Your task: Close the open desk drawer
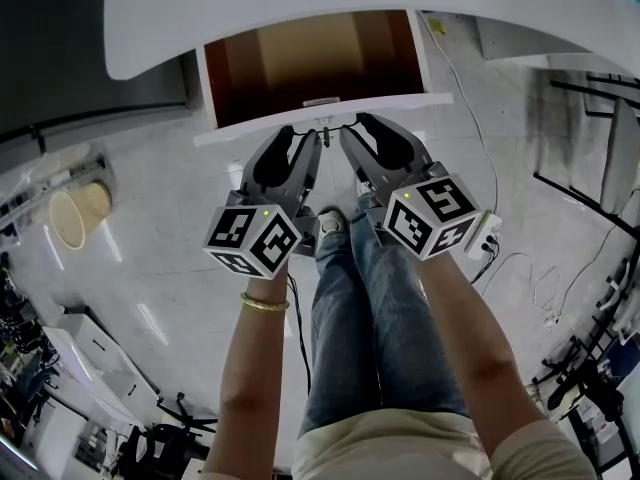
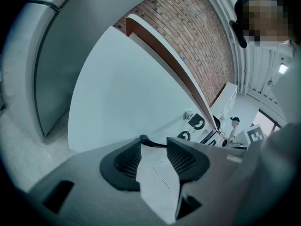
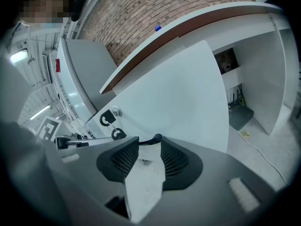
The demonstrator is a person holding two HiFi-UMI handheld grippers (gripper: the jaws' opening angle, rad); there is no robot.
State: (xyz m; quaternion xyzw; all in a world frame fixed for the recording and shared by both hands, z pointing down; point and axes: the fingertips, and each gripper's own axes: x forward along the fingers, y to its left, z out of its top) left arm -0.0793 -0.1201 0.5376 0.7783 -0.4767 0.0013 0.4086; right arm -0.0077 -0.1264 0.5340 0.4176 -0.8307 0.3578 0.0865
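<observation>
Pale floor tiles (image 1: 150, 228) spread beneath a white tabletop (image 1: 250, 8), under which the desk drawer (image 1: 310, 58) stands pulled out, its brown inside showing behind the white drawer front (image 1: 330, 116). We hold the left gripper (image 1: 302, 140) and the right gripper (image 1: 358, 133) side by side just before that front, either side of the keys (image 3: 107, 120) hanging from its lock, each with jaws apart and nothing between them; whether the tips touch the front we cannot tell.
</observation>
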